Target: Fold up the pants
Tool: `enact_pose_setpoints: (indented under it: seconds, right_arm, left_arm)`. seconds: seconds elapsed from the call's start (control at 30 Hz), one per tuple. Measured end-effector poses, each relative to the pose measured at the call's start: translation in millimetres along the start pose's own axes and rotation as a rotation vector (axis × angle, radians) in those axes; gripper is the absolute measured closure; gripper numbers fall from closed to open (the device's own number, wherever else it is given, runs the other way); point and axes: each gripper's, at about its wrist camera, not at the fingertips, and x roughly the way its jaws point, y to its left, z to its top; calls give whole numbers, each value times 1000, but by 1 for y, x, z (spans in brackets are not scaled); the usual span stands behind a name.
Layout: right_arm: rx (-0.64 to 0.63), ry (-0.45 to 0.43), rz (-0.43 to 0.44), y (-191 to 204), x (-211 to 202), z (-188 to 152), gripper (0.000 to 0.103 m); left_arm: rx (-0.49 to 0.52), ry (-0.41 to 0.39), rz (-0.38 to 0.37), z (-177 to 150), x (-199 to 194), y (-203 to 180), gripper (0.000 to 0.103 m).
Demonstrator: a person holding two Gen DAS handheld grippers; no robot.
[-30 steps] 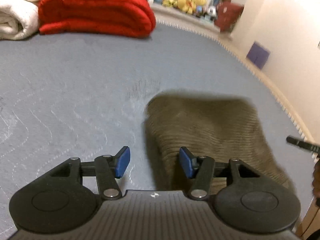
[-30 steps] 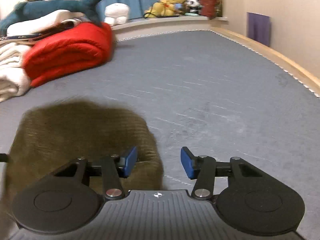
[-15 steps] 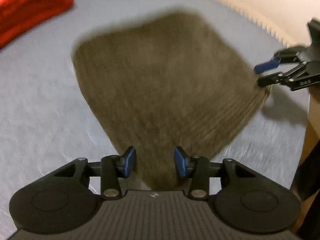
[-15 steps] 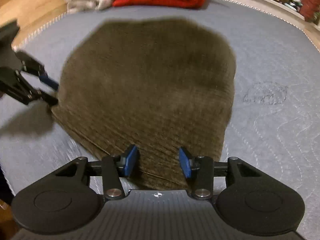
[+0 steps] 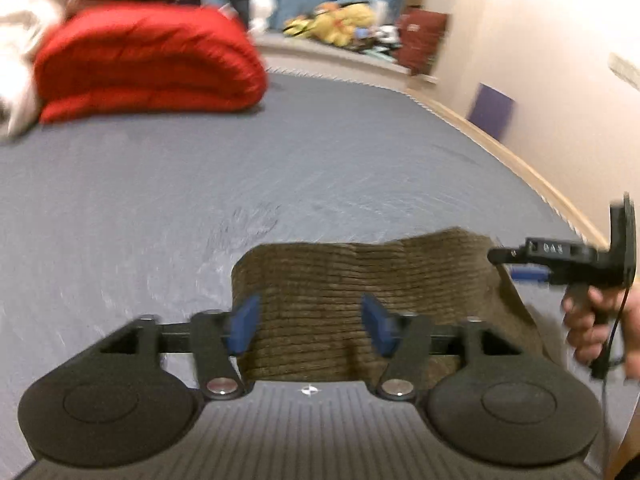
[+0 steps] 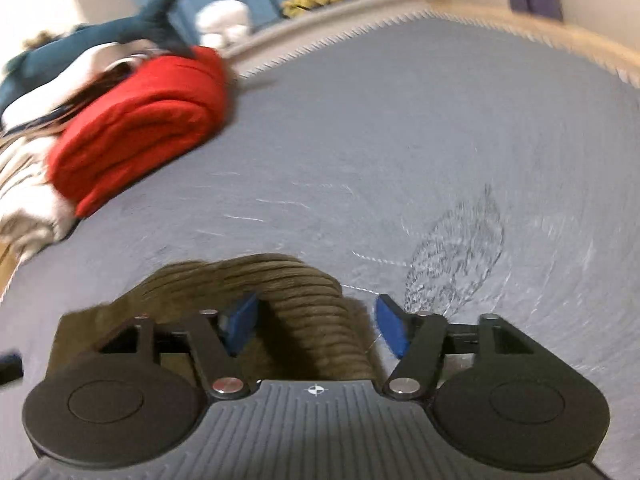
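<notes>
Brown corduroy pants [image 5: 360, 304] now lie folded on the grey quilted bed [image 5: 160, 184], both the left gripper [image 5: 310, 330] and right gripper [image 6: 316, 326] jaws opening wide, releasing the cloth they pinched half a second ago.

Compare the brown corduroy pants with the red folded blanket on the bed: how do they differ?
The brown corduroy pants are ribbed and lie low near the camera; the red folded blanket is smooth, bulkier and stacked in thick layers at the far end. Both rest on the grey mattress.
</notes>
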Motion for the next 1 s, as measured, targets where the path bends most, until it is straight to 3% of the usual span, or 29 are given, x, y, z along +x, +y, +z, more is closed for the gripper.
enact_pose_setpoints:
  seconds: [0.03,0.1,0.17,0.2,0.23,0.27,0.33,0.4,0.43,0.5,0.53,0.57,0.67,0.8,0.9,0.97,1.0]
  right_arm:
    - [42,11,10,2,7,1,15]
    - [130,40,70,-7,20,2,16]
    - [158,57,117,-3,25,-3,33]
    - [138,50,103,1,24,-3,34]
    - [101,25,81,6,22,-3,49]
    - [85,-14,74,10,18,-3,65]
    - [48,-102,76,25,-3,-2,70]
    - [-42,-150,38,40,-2,-8,70]
    - [-48,-136,14,40,4,-10,70]
    - [14,-102,-10,27,23,-15,67]
    - [30,-100,-9,24,27,-14,61]
    - [41,-97,-24,25,28,-12,55]
    - [62,-128,-73,30,15,-8,48]
    - [-32,-244,-172,45,-20,-1,47]
    - [-134,-249,-75,53,-45,-8,46]
    - [-225,-178,32,60,-54,-18,46]
    - [-280,-125,58,62,-53,-25,46]
  left_arm:
    - [-49,4,7,2,6,8,22]
    - [-174,26,17,4,17,27,22]
    - [-291,58,-1,0,30,43,24]
    - [-327,72,-9,0,33,51,29]
    - [-356,67,-35,-3,34,57,57]
    - [-371,53,-84,-2,32,61,74]
    - [-330,-17,-87,5,24,61,82]
    - [-326,-64,-74,6,20,63,82]
    - [-315,-29,-48,4,27,64,80]
    - [-296,48,7,-6,41,63,65]
    - [-278,39,41,-5,38,60,54]
    - [-246,40,84,1,32,55,51]
    - [-152,-38,169,15,-1,35,51]
    - [-8,-114,117,19,-36,12,52]
    - [84,-29,86,5,-27,7,55]
    - [163,143,105,-19,6,13,51]
    - [145,130,122,-25,6,19,48]
